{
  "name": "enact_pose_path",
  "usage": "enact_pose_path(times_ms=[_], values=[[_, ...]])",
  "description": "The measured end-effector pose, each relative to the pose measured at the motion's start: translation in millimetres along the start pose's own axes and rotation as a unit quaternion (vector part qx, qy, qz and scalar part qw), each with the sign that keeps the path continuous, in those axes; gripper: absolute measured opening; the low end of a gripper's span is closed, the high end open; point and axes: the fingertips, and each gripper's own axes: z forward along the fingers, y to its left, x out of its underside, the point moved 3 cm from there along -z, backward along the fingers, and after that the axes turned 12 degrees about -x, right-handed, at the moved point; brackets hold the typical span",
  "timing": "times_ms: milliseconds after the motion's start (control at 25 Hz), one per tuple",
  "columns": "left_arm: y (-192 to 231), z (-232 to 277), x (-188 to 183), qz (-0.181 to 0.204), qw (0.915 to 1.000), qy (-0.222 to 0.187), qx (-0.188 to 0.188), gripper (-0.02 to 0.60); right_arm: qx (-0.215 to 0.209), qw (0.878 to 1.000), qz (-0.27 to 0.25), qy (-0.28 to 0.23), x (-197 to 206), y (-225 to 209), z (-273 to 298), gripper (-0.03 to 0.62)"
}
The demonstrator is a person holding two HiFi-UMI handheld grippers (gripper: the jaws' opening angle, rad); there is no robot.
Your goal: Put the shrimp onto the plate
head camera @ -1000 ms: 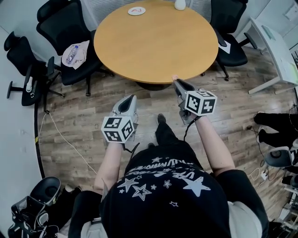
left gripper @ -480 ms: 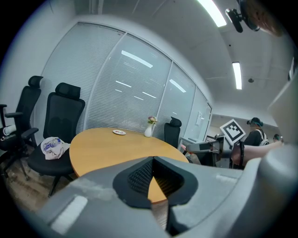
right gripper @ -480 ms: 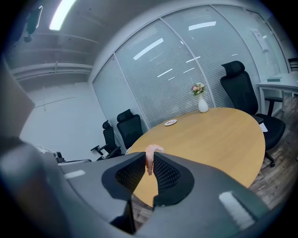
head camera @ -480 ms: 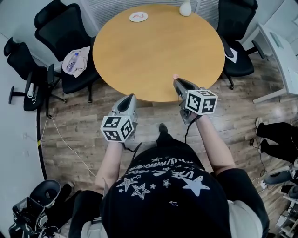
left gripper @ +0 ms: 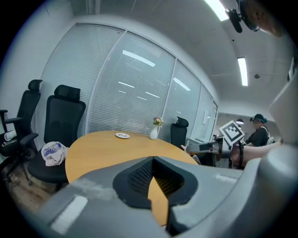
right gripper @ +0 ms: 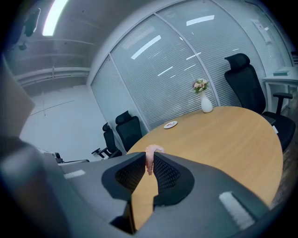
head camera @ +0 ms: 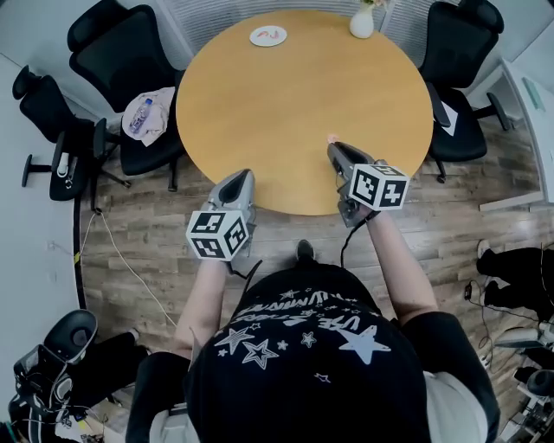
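The shrimp (right gripper: 150,157) shows half hidden, pinched in the jaws of the right gripper (head camera: 333,147).
The left gripper (head camera: 244,176), jaws closed empty, points alongside over the worktop (head camera: 303,95) edge.

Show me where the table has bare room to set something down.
Nearly the whole table is bare: the wide middle between the plate and vase at the far rim and the left gripper and right gripper at the near edge. Only that far rim is taken. Chairs crowd the left and right sides.
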Motion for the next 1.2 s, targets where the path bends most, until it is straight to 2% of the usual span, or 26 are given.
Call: enact_pose_path(times_ms=[360, 680, 920, 1200], values=[[9, 39, -23, 0.005, 0.9993, -0.009, -0.037, 0.002, -0.037, 0.999, -0.003, 0.003, -36, -31, 39, 0.055], [17, 57, -40, 0.004, 0.9984, -0.016, -0.055, 0.002, -0.048, 0.999, -0.001, 0.015, -48, -46, 59, 0.055], [38, 78, -55, 0.007, 0.9992, -0.018, -0.035, 0.002, -0.030, 1.000, -0.003, 0.005, -62, -52, 73, 0.055], [60, 127, -100, 0.010, 0.9993, -0.036, -0.002, 0.002, 0.004, 1.000, -0.006, -0.007, -84, -67, 89, 0.055]])
